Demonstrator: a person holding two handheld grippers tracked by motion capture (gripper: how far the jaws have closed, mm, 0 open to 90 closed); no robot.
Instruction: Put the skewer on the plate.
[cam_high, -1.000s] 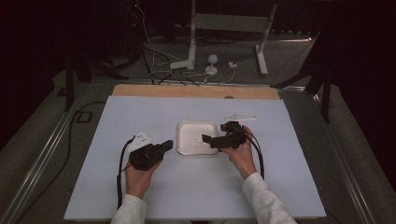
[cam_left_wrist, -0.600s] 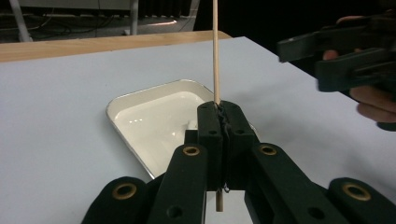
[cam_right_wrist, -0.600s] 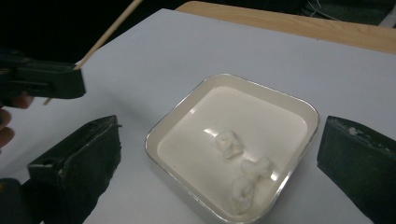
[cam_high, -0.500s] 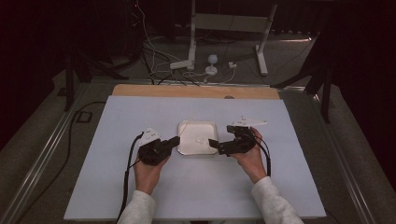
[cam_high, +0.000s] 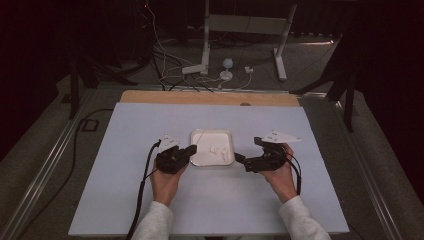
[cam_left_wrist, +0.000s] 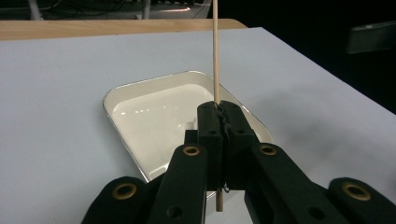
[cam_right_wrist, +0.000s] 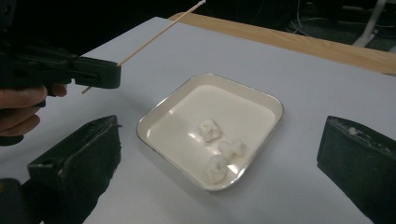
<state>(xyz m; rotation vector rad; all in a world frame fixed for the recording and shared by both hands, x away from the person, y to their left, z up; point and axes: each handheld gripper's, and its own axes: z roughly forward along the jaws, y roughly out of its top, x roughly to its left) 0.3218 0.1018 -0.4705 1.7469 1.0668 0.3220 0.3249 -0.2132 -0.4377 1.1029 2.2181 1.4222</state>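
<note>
In the high view the white tray (cam_high: 212, 148) lies on the table (cam_high: 125, 210) between the left hand-held gripper (cam_high: 190, 150) and the right hand-held gripper (cam_high: 241, 161); the skewer should probably descend steeply onto one piece, not across the rim. In the left gripper view the jaws are clamped together on the wooden skewer (cam_left_wrist: 216, 56), which stands upright over the tray. In the right gripper view the jaws stand wide apart, holding nothing, and three white lumps (cam_right_wrist: 219, 149), maybe marshmallows, rest inside the tray.
</note>
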